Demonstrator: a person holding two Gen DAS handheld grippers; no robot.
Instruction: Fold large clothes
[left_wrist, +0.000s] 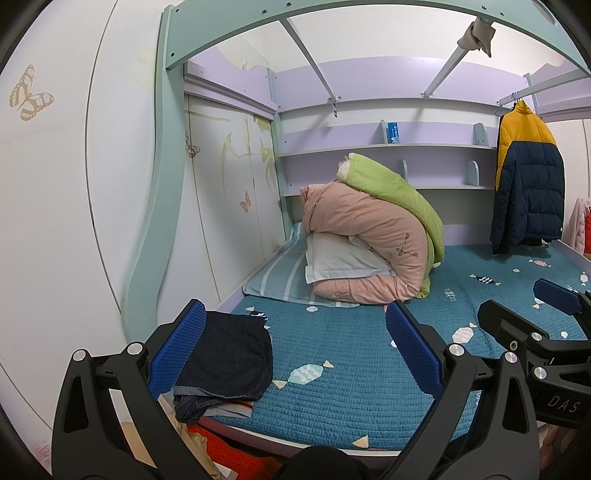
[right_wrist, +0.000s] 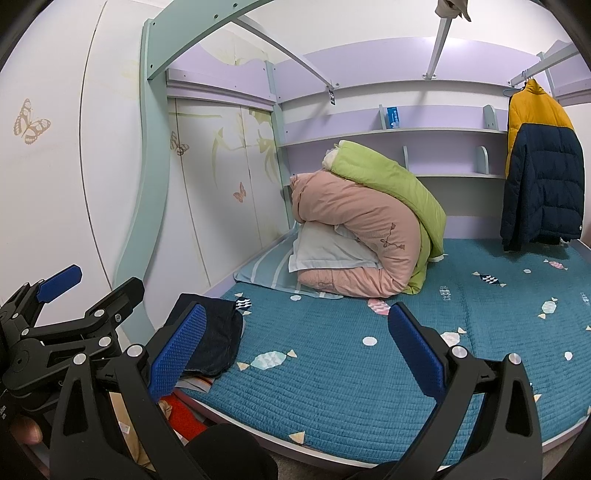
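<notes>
A folded dark denim garment lies at the front left corner of the teal quilted bed. My left gripper is open and holds nothing; its left pad overlaps the denim's edge in the image, and contact cannot be told. My right gripper is also open and holds nothing, above the bed's front edge. Each gripper shows in the other's view: the right gripper at the right, the left gripper at the left.
A pink duvet topped by a green one and a white pillow are piled at the bed's back. A yellow and navy puffer jacket hangs at the right. Red and beige clothes lie below the bed's front left corner.
</notes>
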